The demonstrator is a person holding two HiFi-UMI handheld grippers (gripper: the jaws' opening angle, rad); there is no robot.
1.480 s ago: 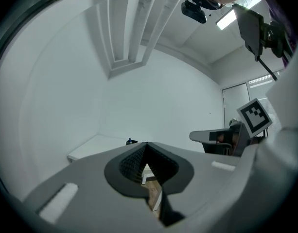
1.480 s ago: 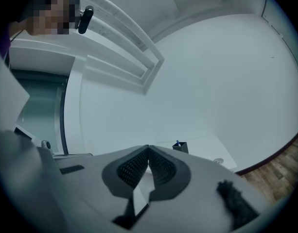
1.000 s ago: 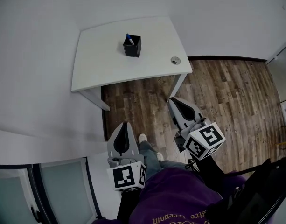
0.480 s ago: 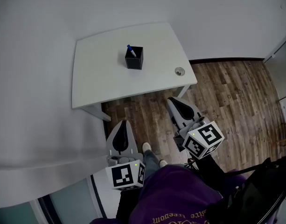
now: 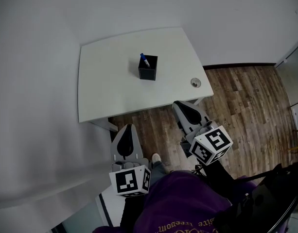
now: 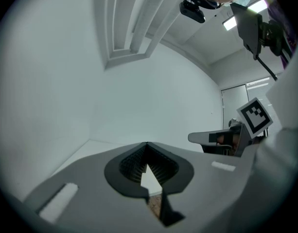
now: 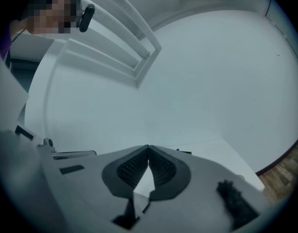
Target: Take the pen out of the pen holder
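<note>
A black square pen holder (image 5: 148, 69) stands near the middle of the white table (image 5: 105, 81), and a pen with a blue cap (image 5: 144, 59) sticks out of its top. Both grippers hang low over the wooden floor, short of the table's near edge. My left gripper (image 5: 128, 126) is shut, its tips touching, with nothing between them (image 6: 147, 143). To its right, my right gripper (image 5: 180, 104) is also shut and empty (image 7: 149, 146). The pen holder (image 7: 186, 153) shows small and far in the right gripper view, just above the jaws.
A round grey cable grommet (image 5: 196, 83) sits at the table's right front corner. The table stands against white walls on two sides. Brown wood floor (image 5: 241, 101) lies to the right. My shoe (image 5: 156, 158) and purple top (image 5: 183, 203) fill the bottom.
The table and pen holder have slid lower and rightward in the head view, so they are nearer. Both grippers stay shut and have hardly shifted in the picture.
</note>
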